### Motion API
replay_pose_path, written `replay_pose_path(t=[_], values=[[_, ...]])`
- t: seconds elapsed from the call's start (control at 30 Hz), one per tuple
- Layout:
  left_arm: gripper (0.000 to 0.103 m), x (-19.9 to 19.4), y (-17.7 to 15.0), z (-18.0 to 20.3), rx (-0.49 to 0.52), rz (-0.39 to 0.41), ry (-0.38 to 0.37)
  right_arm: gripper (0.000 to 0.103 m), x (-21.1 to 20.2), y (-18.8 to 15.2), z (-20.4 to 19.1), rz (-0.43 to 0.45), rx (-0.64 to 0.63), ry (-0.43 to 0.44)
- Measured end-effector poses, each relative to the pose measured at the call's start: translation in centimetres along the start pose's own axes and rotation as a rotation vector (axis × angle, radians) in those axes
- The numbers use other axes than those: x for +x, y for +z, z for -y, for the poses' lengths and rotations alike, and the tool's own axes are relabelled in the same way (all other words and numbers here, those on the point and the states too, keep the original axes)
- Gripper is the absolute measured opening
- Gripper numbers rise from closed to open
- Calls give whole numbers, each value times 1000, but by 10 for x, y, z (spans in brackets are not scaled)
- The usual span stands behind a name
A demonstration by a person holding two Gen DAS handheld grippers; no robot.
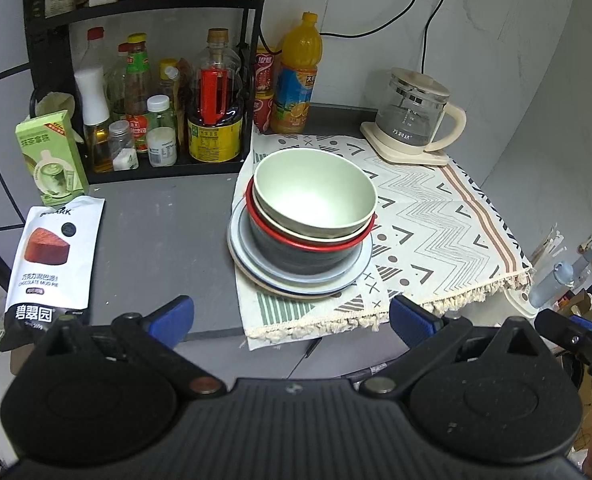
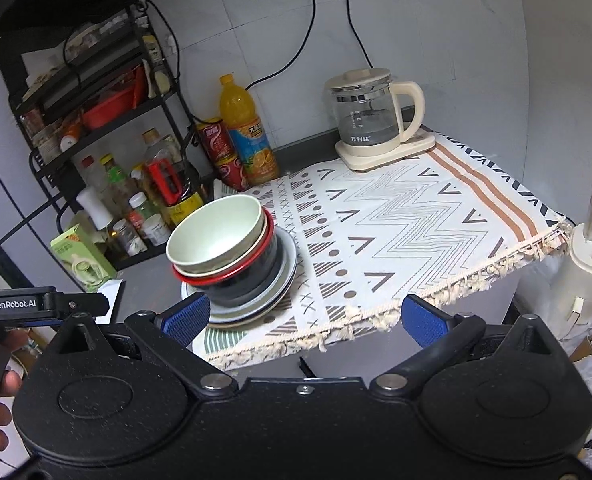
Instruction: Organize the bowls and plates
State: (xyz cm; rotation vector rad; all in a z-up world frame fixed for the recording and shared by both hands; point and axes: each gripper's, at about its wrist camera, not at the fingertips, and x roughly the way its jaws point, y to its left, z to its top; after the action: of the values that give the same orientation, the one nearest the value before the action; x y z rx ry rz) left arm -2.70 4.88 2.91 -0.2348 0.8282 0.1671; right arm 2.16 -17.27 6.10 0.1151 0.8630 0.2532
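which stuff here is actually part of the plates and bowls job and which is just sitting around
Job: pale green bowl on top, cream bowl, red-rimmed dark bowl, plates beneath, open left gripper, open right gripper.

Lying about: kettle, juice bottle, bottle rack, snack pouch, patterned cloth.

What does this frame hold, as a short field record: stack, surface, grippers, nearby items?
stack: green bowl nested in a cream bowl, red-rimmed dark bowl, on plates
surface: patterned cloth on grey counter
left gripper: open, empty, short of the stack
right gripper: open, empty
nearby: glass kettle, juice bottle, bottle rack
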Motion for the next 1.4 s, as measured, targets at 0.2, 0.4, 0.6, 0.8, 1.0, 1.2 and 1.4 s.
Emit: replay_pose_path(t=[0.2, 0.4, 0.6, 0.8, 1.0, 1.2, 1.4], values=[[103, -8, -10, -9, 4, 5, 8, 103, -5, -7, -8, -10, -15, -1], [103, -11, -16, -17, 10, 5, 12, 103, -7, -11, -15, -6, -46, -12], [103, -9, -22, -22, 12, -7, 11, 103, -5, -17, -21, -30, -63, -15], [103, -8, -28, -24, 29, -16, 11, 103, -5, -21, -22, -43, -71, -25], [103, -7, -30, -23, 40, -23, 7, 103, -5, -22, -22, -56, -64, -15], [103, -6, -29, -21, 37, -27, 8, 103, -3, -23, -22, -62, -64, -18], [103, -6, -30, -20, 50, -24, -2, 103, -3, -23, -22, -64, -67, -20]])
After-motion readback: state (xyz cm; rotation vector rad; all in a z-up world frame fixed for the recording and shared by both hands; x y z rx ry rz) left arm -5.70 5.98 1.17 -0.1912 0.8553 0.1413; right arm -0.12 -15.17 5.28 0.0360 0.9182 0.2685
